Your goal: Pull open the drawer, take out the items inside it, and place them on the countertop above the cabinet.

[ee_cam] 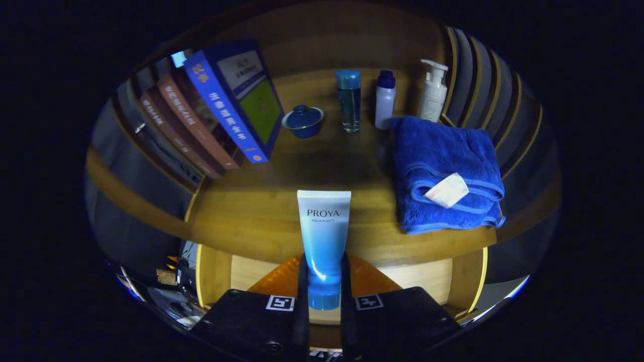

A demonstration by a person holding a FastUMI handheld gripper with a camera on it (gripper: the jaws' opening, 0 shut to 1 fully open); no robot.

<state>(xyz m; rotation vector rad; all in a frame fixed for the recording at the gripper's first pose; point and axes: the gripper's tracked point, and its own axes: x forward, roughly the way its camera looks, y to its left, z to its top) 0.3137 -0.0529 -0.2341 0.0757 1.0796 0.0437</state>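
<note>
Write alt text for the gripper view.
The gripper is shut on a blue tube, held over the wooden countertop. Beyond it lie a folded blue towel, bottles and leaning books.

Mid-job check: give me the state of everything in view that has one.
gripper: shut on the tube
blue tube: held, cap down, above the open drawer
drawer: open
blue towel: folded
lidded bowl: lid on
pump bottle: upright
books: leaning
</note>
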